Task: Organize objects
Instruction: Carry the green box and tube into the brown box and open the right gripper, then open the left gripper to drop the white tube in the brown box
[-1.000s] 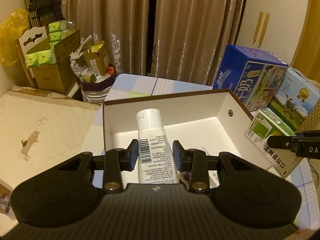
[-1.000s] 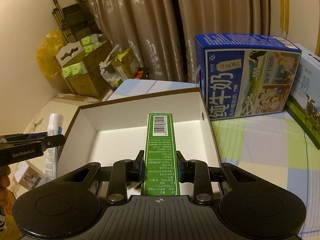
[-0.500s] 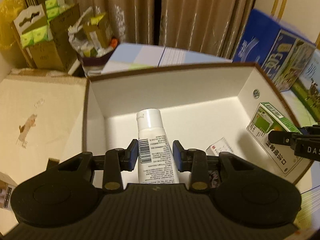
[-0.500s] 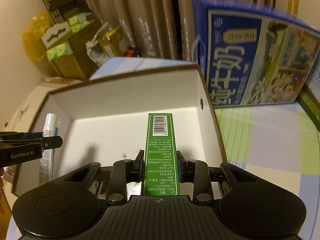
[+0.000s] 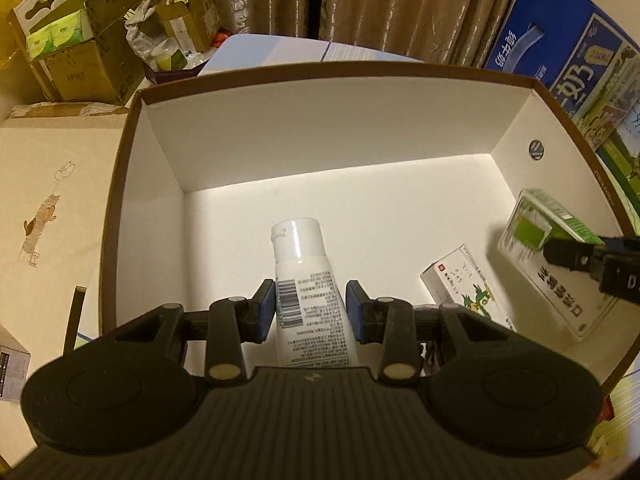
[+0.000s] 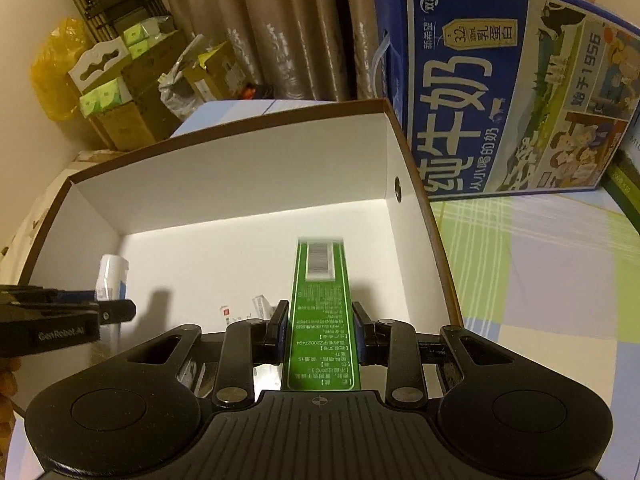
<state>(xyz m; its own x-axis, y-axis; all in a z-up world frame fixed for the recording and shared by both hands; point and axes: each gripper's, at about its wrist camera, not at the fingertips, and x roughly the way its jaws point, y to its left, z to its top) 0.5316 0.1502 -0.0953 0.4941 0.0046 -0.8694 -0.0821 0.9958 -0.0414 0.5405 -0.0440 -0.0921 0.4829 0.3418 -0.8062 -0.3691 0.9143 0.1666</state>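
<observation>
Open white box (image 5: 336,128) sat ahead, small carton (image 5: 466,284) already inside. Left tongs (image 5: 311,312) clamped mid-body on white tube (image 5: 308,280): soft, squashes. Right tongs (image 6: 319,330) clamped on green carton (image 6: 320,320): light, stiff, crushable. Both over box floor.

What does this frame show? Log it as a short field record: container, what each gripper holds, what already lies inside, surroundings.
container: open white box with brown rim
left gripper: over the box, jaws shut on white tube, cap pointing away
right gripper: over the box, jaws on green carton; its far end is blurred
already inside: small white medicine box on the floor, near the right wall
surroundings: blue milk case to the right of the box, curtains behind
</observation>
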